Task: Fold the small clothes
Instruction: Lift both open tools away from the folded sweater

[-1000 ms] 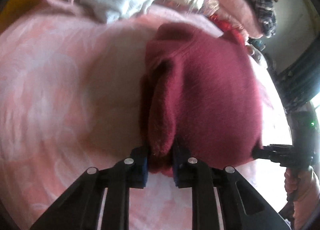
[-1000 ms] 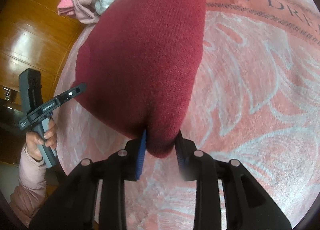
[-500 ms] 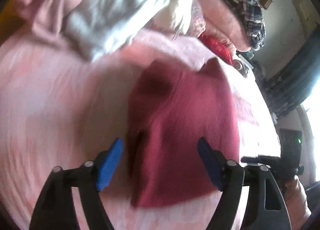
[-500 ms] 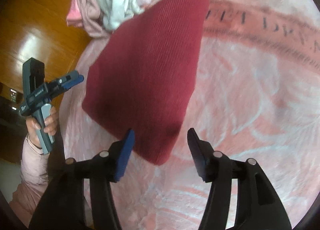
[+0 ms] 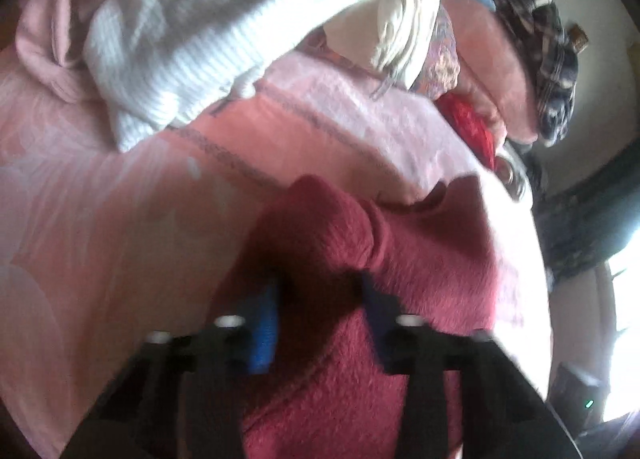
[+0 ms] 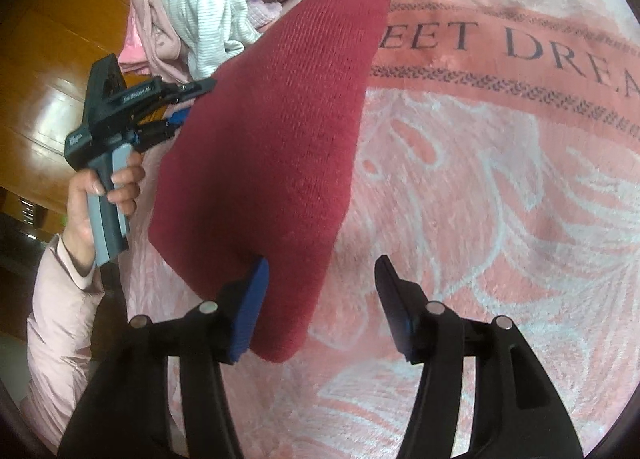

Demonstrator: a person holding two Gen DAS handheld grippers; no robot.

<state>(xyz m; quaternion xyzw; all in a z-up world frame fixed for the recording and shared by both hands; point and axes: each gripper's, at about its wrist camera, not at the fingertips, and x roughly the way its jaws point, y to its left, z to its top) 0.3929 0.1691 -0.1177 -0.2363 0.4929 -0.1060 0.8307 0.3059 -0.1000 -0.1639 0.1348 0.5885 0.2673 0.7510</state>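
A dark red knit garment lies folded flat on the pink blanket. In the left wrist view the garment has a raised fold of cloth between my left gripper's jaws, which stand close around it; the frame is blurred. The left gripper also shows in the right wrist view at the garment's left edge. My right gripper is open, its left finger touching the garment's near corner, the right finger over bare blanket.
A heap of clothes, white ribbed, pink and plaid, lies at the far end of the blanket. It also shows in the right wrist view. Wooden floor lies beyond the bed's left edge.
Both grippers let go of the garment and it dropped flat. The left gripper then moved forward over it and narrowed around a fold. The right stays open at the near corner.
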